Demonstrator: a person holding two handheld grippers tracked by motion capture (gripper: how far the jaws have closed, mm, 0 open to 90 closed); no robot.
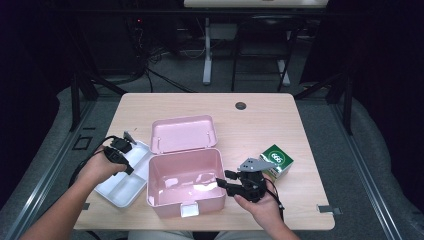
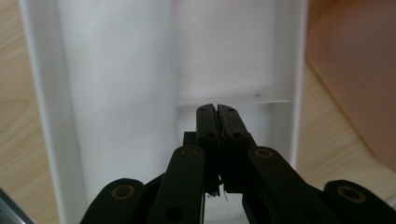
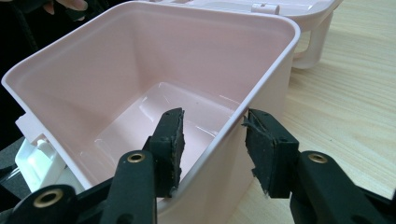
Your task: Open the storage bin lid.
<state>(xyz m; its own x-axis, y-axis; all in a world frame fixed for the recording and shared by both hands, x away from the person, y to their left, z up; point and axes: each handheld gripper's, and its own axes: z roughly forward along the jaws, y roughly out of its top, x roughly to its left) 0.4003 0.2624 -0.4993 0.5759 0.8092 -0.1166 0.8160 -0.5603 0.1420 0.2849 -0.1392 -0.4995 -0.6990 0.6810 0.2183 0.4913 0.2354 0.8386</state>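
An open pink box [image 1: 170, 202] stands near the table's front edge with its lid [image 1: 182, 132] folded back. Its inside [image 3: 140, 60] holds nothing. My right gripper [image 1: 223, 179] is at the box's right wall. In the right gripper view this gripper [image 3: 212, 126] is open, one jaw inside the wall and one outside, with the rim running between them. A white divided tray [image 1: 120, 192] lies left of the box. My left gripper [image 1: 130, 170] hovers over it, pointing down. Its jaws [image 2: 217, 109] are shut with nothing between them, above the tray's partition [image 2: 233, 99].
A green and white carton [image 1: 277, 159] sits on the table just right of my right hand. A dark round grommet [image 1: 241, 105] is set in the far middle of the tabletop. A white latch [image 3: 35, 163] sticks out from the box's front wall.
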